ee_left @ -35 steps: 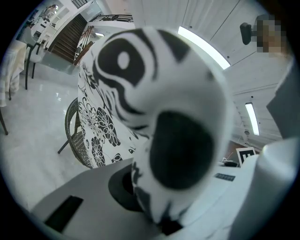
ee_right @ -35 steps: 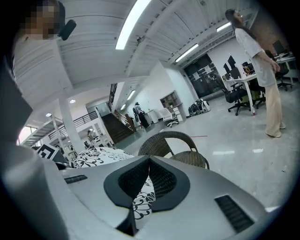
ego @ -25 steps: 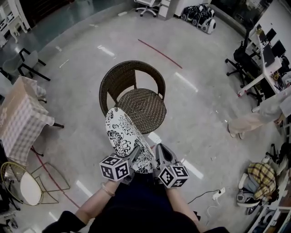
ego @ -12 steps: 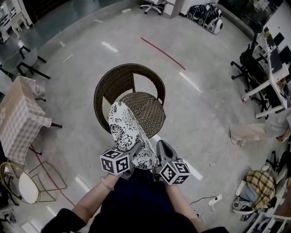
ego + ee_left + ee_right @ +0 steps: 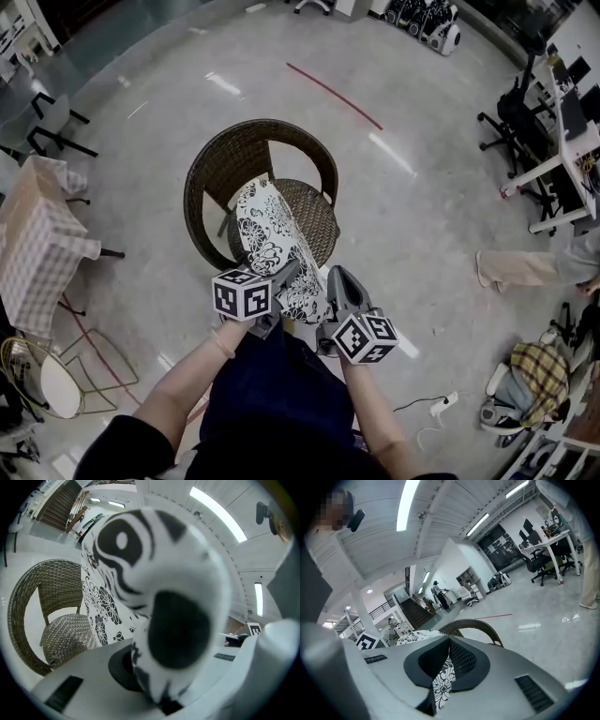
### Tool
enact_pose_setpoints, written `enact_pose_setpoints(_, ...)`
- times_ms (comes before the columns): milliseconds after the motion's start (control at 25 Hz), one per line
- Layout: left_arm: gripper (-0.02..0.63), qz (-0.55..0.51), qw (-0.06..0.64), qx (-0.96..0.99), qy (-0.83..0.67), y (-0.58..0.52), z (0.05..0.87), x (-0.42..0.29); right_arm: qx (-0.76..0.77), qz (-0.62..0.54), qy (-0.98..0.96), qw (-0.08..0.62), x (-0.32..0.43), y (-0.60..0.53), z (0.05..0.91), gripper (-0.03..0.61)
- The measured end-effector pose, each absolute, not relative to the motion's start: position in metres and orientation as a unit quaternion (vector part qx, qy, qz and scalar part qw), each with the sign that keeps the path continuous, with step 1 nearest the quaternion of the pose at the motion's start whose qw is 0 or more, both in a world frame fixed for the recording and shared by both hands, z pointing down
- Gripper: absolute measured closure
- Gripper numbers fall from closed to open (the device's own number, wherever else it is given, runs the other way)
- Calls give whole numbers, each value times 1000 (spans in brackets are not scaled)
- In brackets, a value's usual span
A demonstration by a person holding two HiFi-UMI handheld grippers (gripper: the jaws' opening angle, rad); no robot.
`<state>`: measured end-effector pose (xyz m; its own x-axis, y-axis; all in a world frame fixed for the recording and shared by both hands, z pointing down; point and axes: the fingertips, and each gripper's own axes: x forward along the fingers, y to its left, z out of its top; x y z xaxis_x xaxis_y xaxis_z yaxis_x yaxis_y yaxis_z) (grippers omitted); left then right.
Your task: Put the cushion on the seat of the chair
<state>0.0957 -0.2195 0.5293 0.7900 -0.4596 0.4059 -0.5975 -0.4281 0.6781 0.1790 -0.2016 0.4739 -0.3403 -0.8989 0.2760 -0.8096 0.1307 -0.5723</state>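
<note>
Black and white all over, the cushion (image 5: 272,234) hangs tilted over the brown woven chair (image 5: 214,164). Its far end is above the seat (image 5: 314,220) and its near end is up in the air. The left gripper (image 5: 284,279) is closed tight on the near edge. The right gripper (image 5: 335,281) pinches the same edge just beside it.

To do this well, both grippers should go forward together and come down slowly. Then the cushion can lie flat in the middle of the seat. The far end may already touch the seat, but I cannot be sure from above. Letting go too soon could make it slide off the front. It is best to open both grippers only once it rests flat.
</note>
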Motion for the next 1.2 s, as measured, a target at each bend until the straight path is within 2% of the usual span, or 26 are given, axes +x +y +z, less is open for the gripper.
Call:
enact_pose_setpoints(440, 586, 116, 432, 853, -270, -271, 561, 132, -587, -336, 735, 56, 189, -240, 500, 586)
enact_pose_setpoints(760, 586, 97, 439, 858, -249, -317, 575, 148, -613, -342, 710, 64, 204, -267, 516, 586)
enact_pose_setpoints(1000, 586, 94, 466, 842, -256, -336, 630, 155, -620, -341, 705, 53, 210, -278, 535, 586)
enact_pose_setpoints(1200, 586, 87, 484, 825, -278, -343, 669, 132, -612, -360, 703, 41, 195, -282, 565, 586)
